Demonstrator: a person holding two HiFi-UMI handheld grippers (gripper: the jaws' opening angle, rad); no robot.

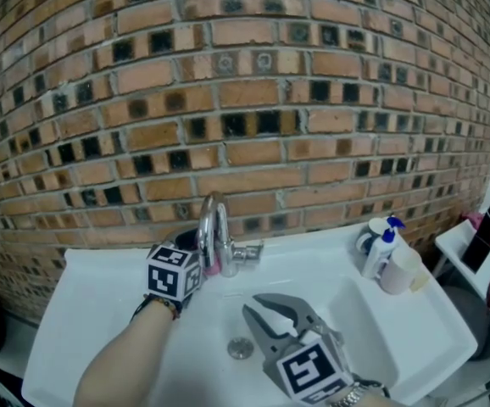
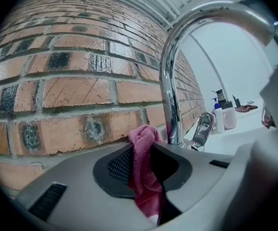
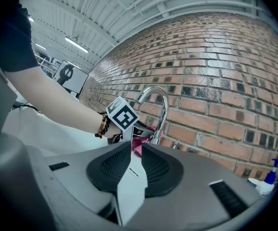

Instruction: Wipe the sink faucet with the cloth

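L gripper (image 2: 146, 162) is clamped on the pink cloth (image 2: 141, 177): jaws pinch it w/ a bunched fold sticking up past the tips and the rest hanging down btwn the pads. In the head view this gripper sits just left of the faucet (image 1: 215, 227), tips at its base, cloth showing as a pink bit right against the lower part of the chrome neck; exact contact pt can't be made out. From the L gripper view the neck rises just right of the cloth and arcs overhead; the lever handle (image 2: 204, 128) is a bit further right, low. R gripper (image 3: 135, 150) has jaws apart, nothing btwn them, only white sink (image 1: 101, 312) surface seen thru the gap. It hangs over the basin, in front of the faucet and well apart from it, tips aimed toward it. Drain (image 1: 240, 347) lies in front of the faucet, just left of the R gripper. Beaded bracelet (image 3: 103, 126) on the wrist of the arm w/ the L gripper, left of the faucet in the R gripper view. Brick wall (image 1: 253, 83) directly behind the faucet. Right of the faucet on the sink ledge: pump bottle w/ blue top (image 1: 381, 248) and a white cup (image 1: 402, 271) just beside it. Further right, off the sink, a dark bottle (image 1: 489, 227).
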